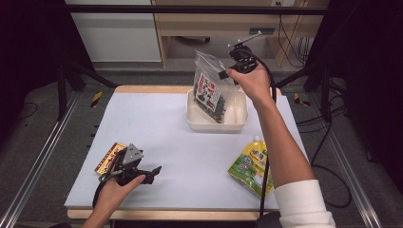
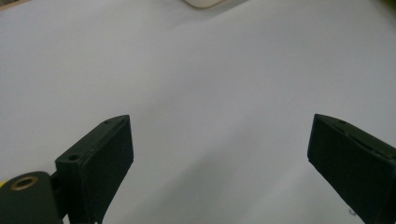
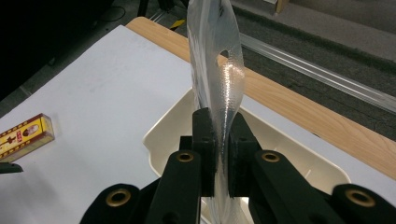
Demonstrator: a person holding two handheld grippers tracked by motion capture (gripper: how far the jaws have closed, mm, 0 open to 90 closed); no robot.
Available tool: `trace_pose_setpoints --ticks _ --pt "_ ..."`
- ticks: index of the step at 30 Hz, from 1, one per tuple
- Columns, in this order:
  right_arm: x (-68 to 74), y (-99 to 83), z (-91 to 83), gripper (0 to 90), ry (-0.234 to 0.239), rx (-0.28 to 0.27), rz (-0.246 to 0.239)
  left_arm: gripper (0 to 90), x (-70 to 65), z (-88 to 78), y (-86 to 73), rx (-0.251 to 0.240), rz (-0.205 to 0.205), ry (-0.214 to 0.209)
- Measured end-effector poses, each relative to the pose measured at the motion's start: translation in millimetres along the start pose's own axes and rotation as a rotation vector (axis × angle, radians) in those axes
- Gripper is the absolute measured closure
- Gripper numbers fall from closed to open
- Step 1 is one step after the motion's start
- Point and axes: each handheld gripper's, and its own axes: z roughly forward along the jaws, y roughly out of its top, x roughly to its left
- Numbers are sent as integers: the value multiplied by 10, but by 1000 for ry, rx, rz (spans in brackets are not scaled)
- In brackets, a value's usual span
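Note:
A clear plastic bag (image 1: 209, 90) with a red label and dark contents hangs upright, its lower end inside the cream tub (image 1: 216, 127) at the back of the white mat. My right gripper (image 1: 223, 73) is shut on the bag's upper right edge. In the right gripper view the jaws (image 3: 222, 140) pinch the clear film of the bag (image 3: 217, 56) above the tub (image 3: 163, 130). My left gripper (image 1: 153, 174) rests low at the front left of the mat, open and holding nothing. Its jaws (image 2: 219, 154) stand wide apart over bare mat.
A yellow and red box (image 1: 108, 156) lies at the mat's left edge, just behind my left gripper, and shows too in the right gripper view (image 3: 23, 135). A green and yellow spouted pouch (image 1: 249, 166) lies at the front right. Dark frame posts flank the table.

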Motion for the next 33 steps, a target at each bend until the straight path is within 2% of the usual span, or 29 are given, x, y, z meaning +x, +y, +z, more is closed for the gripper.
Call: trace_pose_setpoints --ticks 10,17,21,27,29,30,33 --pt "-86 -93 40 841 -9 -29 13 69 2 2 -3 -2 0 1" --pt "-113 -141 38 800 -11 -32 -1 69 -1 10 -7 4 0 2" --pt "-91 -147 25 742 -17 -38 -17 68 10 7 -10 0 -3 6" --pt "-34 -158 -40 577 -37 -71 -39 68 14 4 -9 2 -2 8" --pt "-27 -161 -51 562 -37 -74 -43 68 13 5 -8 2 -1 8" --pt "-15 -169 -73 515 -41 -77 -49 68 8 9 -9 0 -2 6" --pt "-2 -179 -100 492 -37 -94 -46 68 7 12 -10 2 -3 6"
